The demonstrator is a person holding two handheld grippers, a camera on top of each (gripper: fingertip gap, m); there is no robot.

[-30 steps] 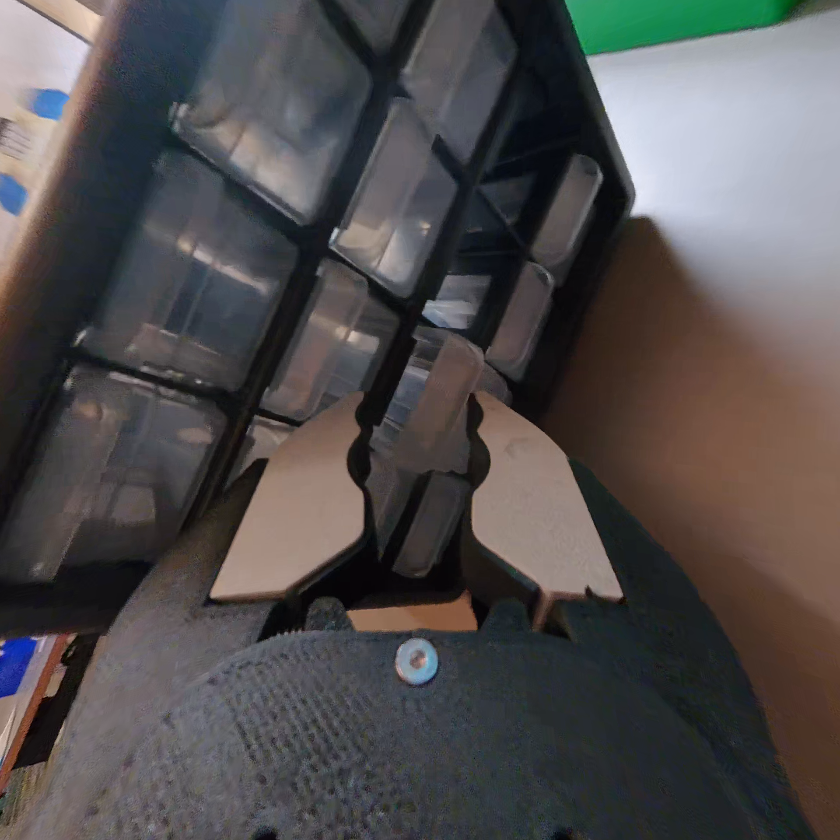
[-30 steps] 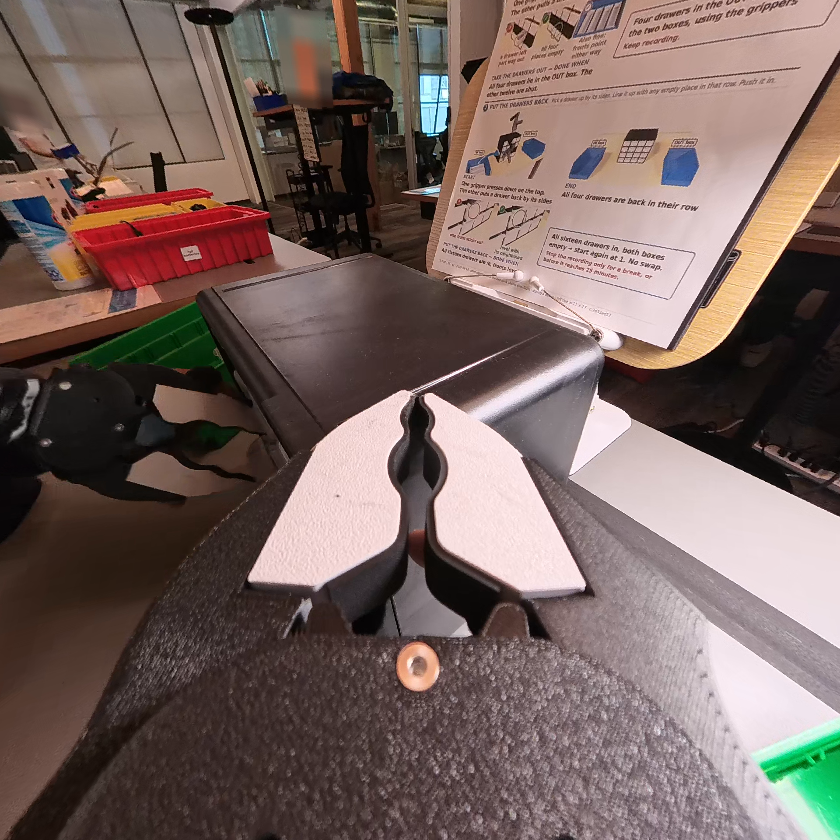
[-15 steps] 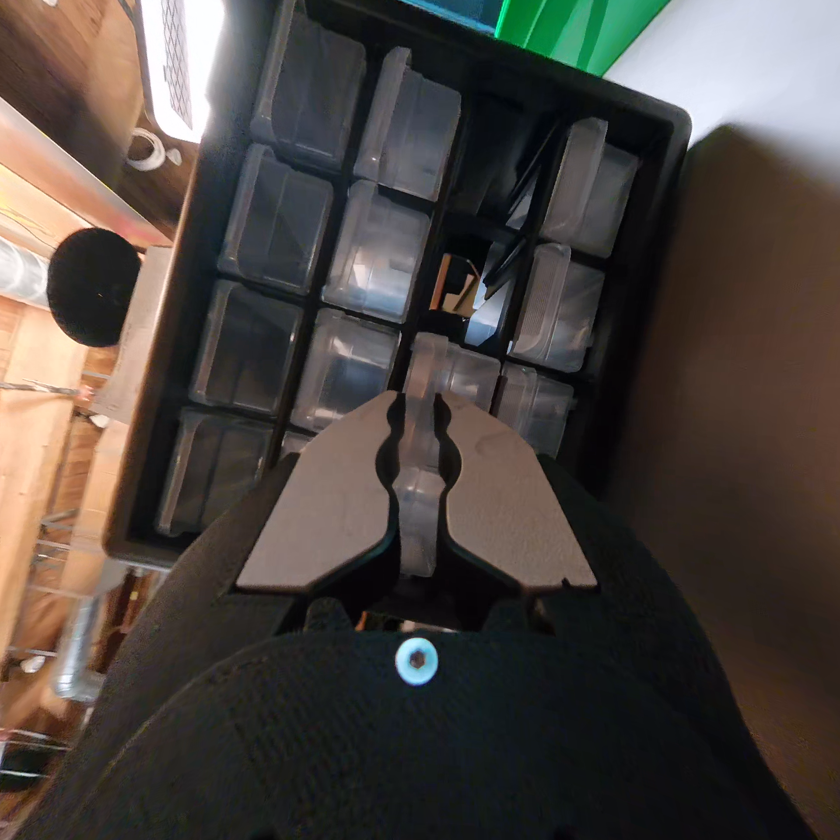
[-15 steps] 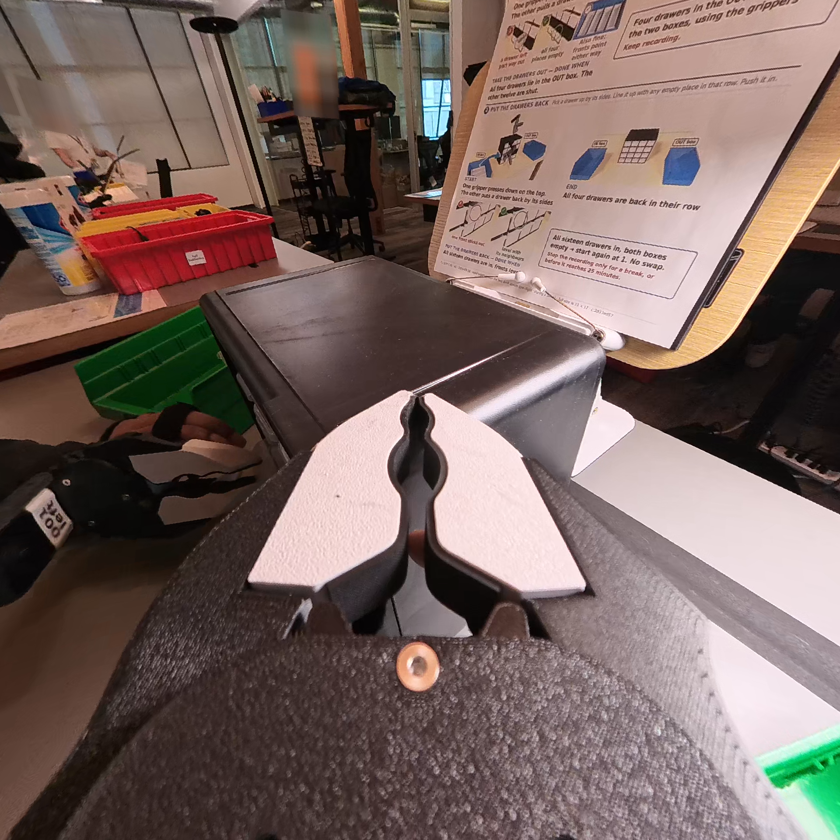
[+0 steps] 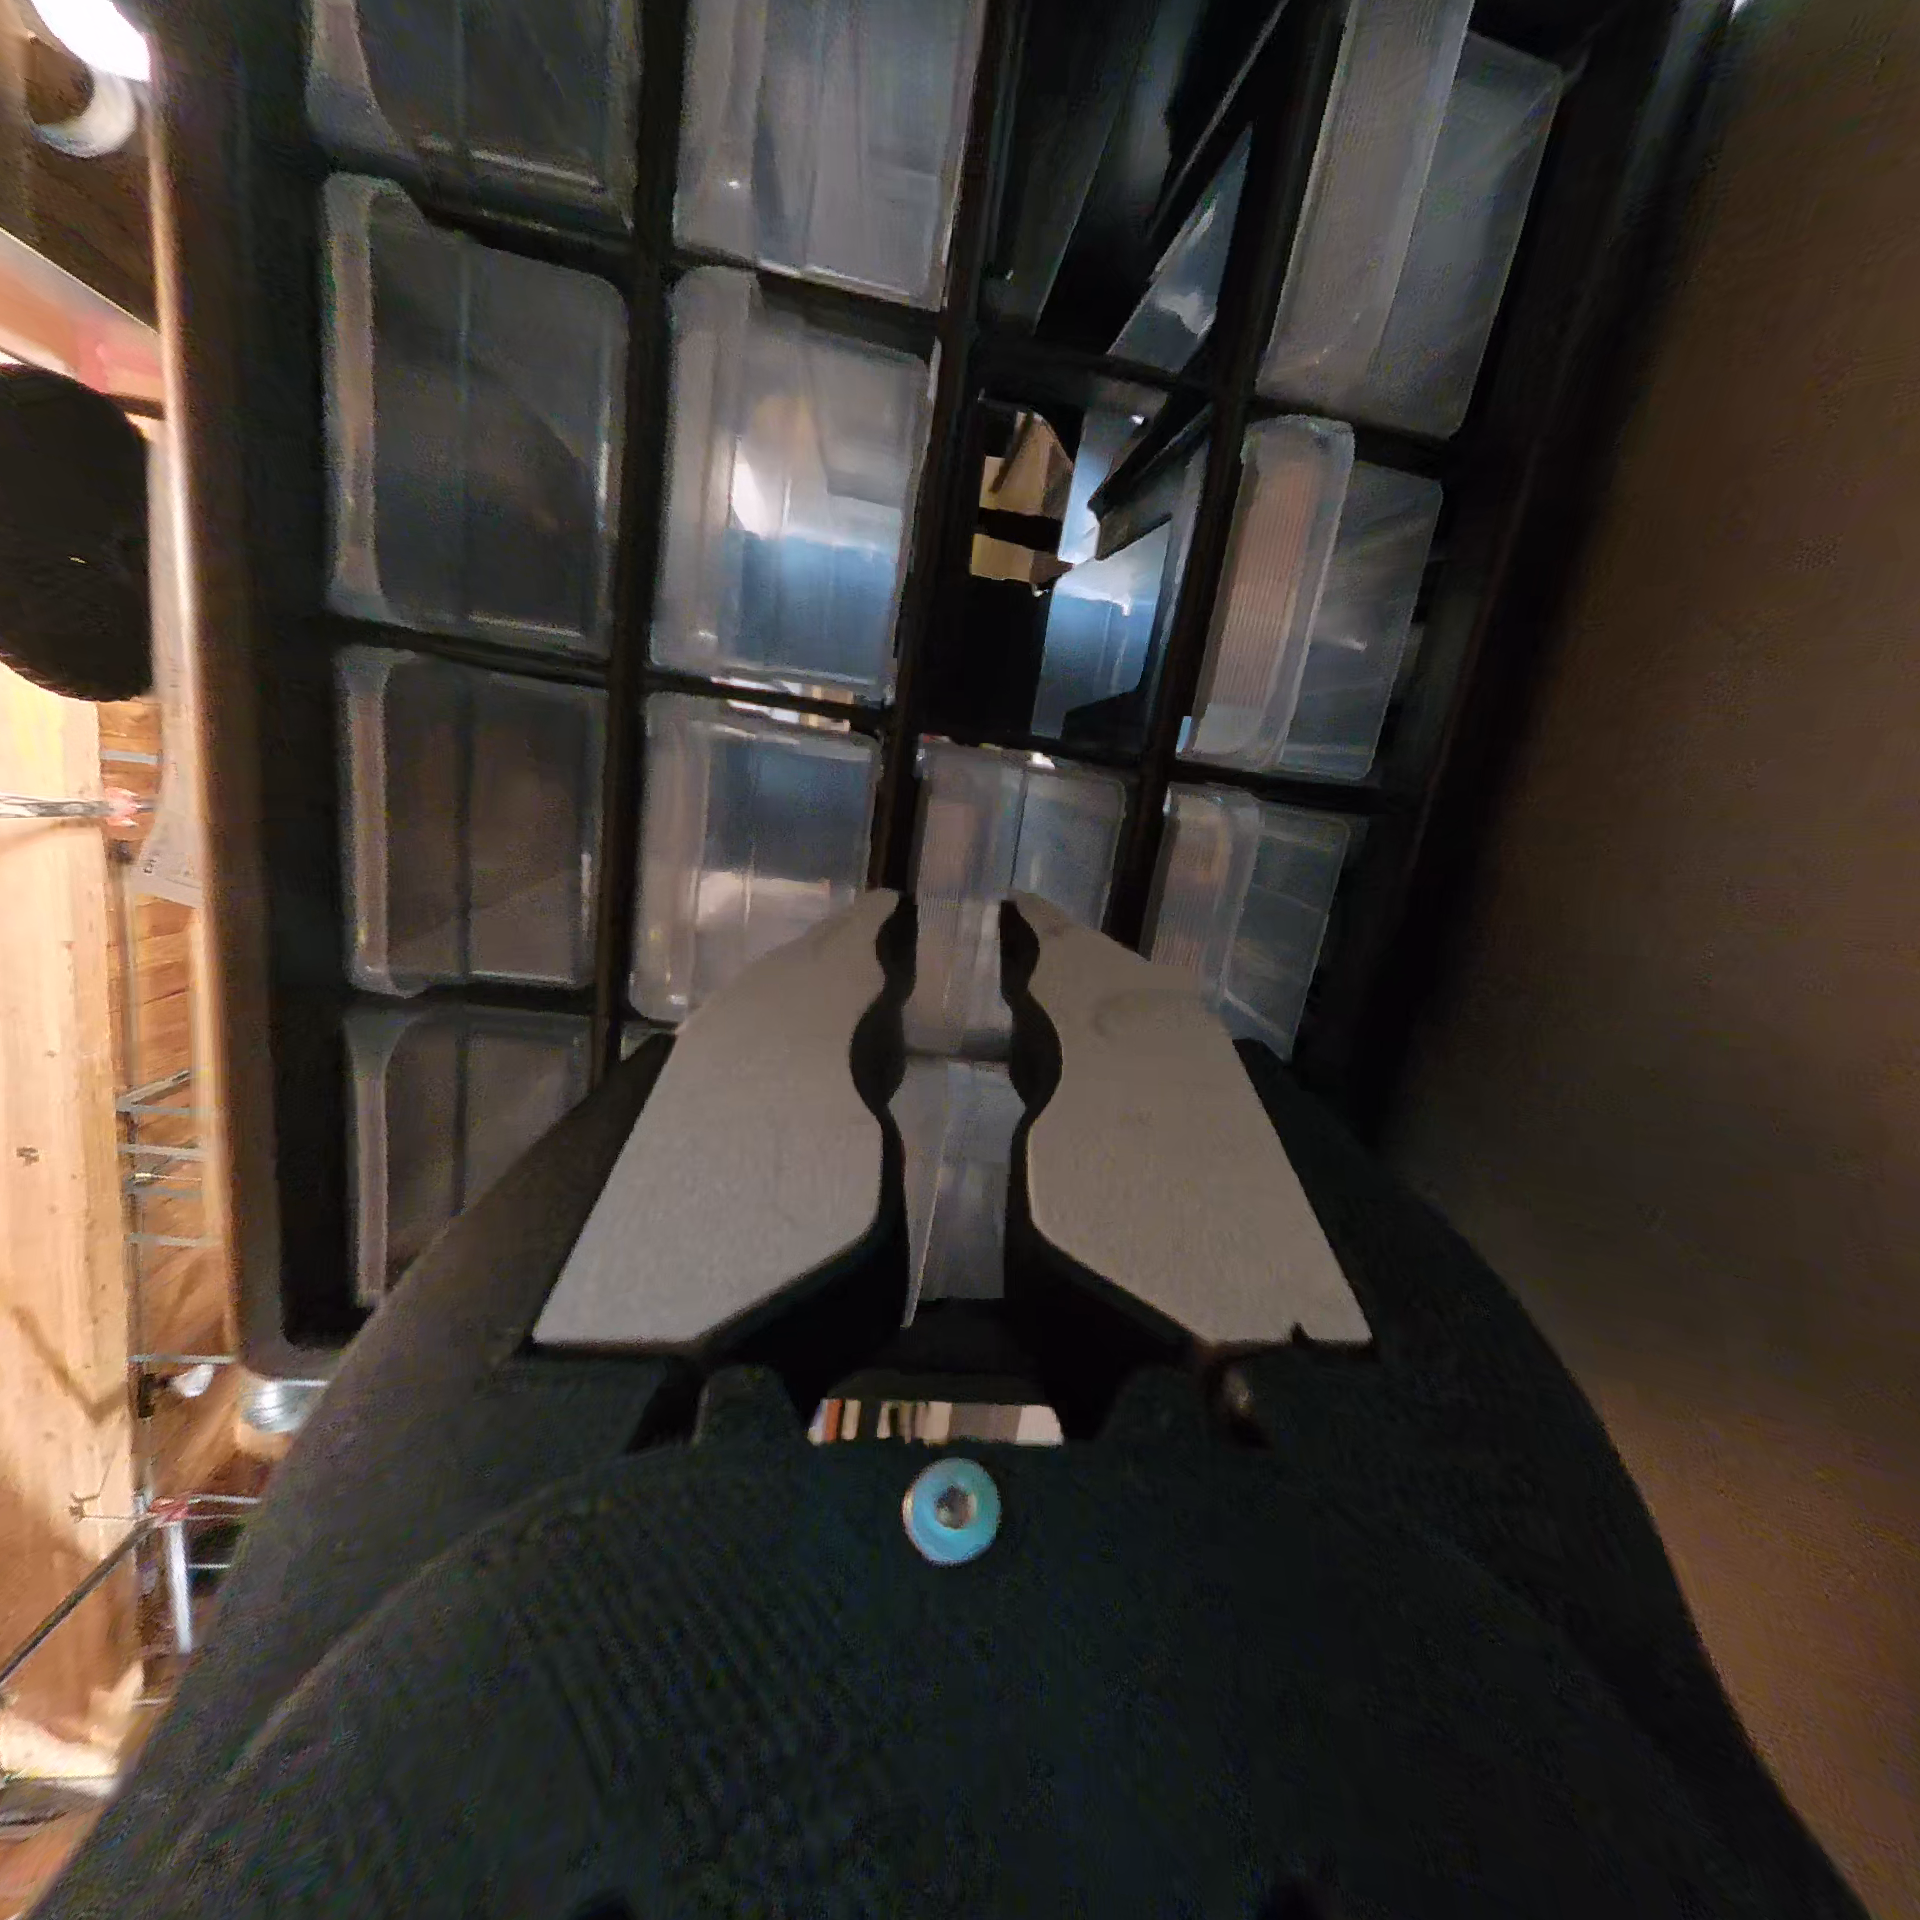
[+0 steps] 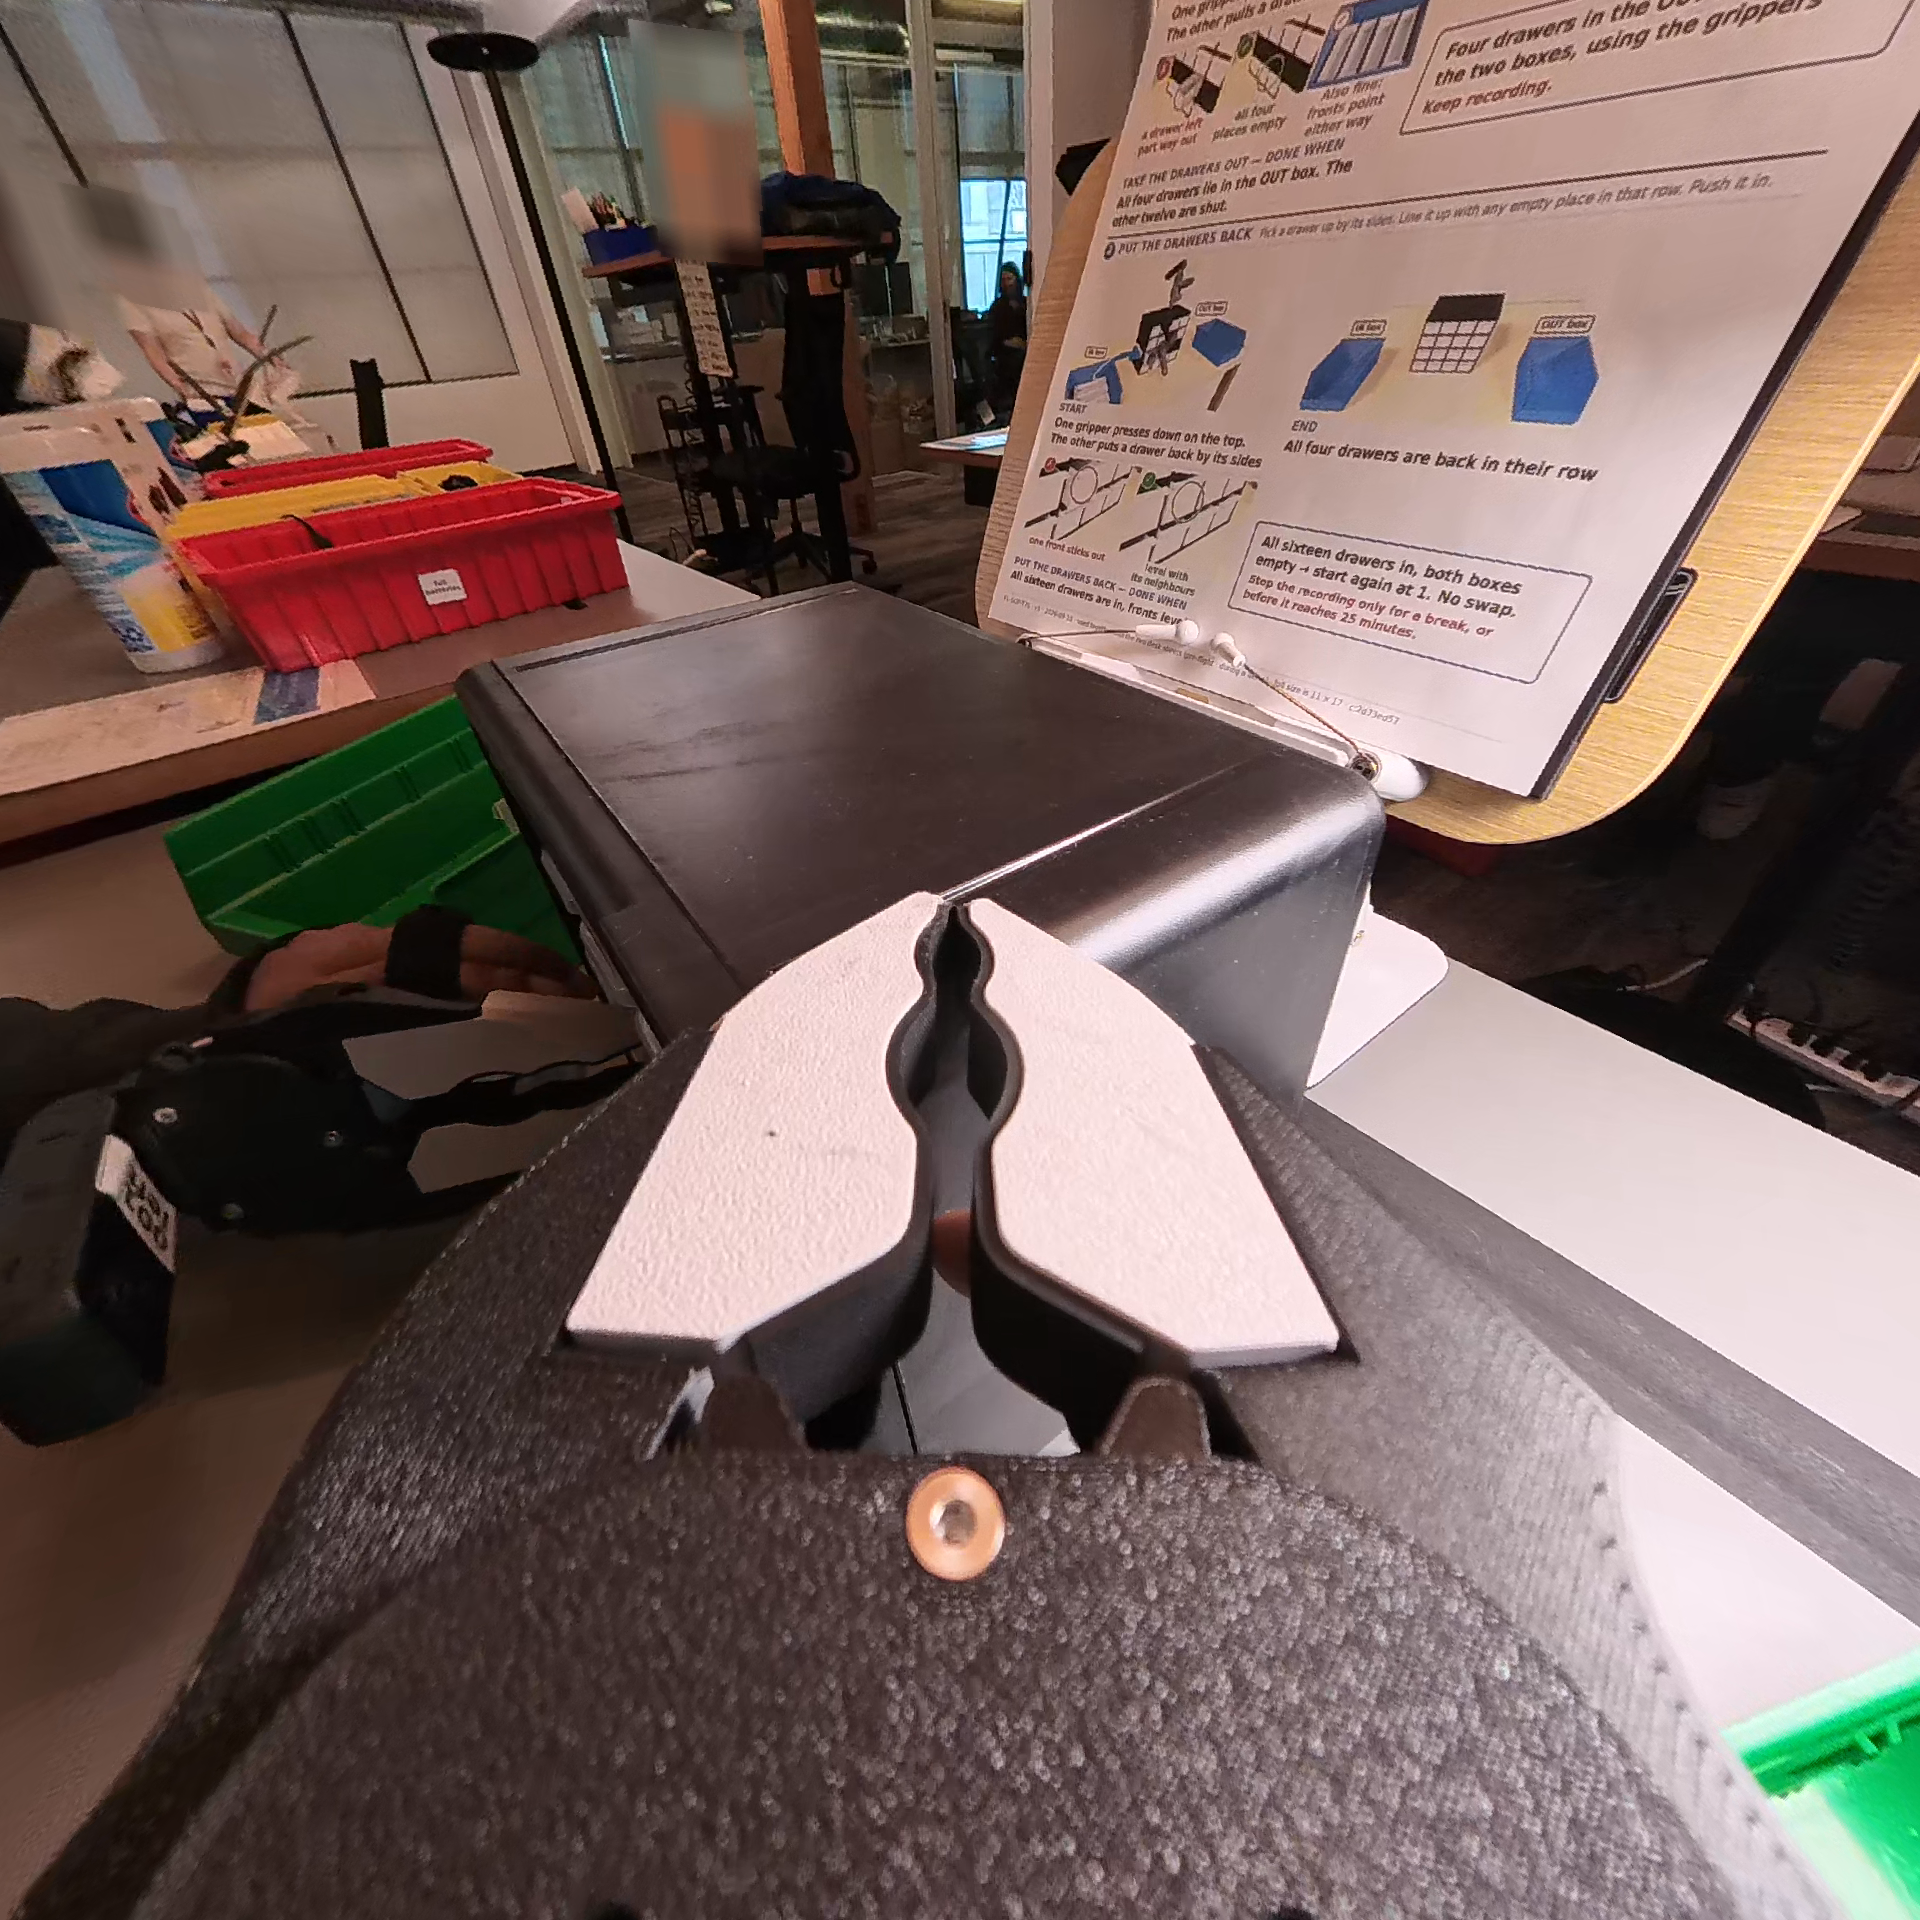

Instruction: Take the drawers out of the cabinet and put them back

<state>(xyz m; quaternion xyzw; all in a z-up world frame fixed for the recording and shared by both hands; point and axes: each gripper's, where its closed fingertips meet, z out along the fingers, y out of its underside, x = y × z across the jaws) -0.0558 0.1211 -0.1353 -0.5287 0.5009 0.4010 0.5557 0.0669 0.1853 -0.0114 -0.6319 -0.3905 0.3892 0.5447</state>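
The black cabinet fills the left wrist view, turned sideways, with clear plastic drawers in most slots. My left gripper is shut on the front handle of one clear drawer in the third column. Two slots farther up that column are open and dark. My right gripper is shut and empty, with its tips on the near edge of the cabinet's top. The left gripper also shows in the right wrist view, at the cabinet's front, held by a hand.
A green bin lies left of the cabinet and another green bin's corner is at the lower right. An instruction board leans behind the cabinet. Red and yellow bins stand on a far table. Brown tabletop runs beside the cabinet.
My left gripper closed on the drawer's handle, rolled straighter to the cabinet front and came nearer to it. The right gripper stayed shut on the cabinet's top.
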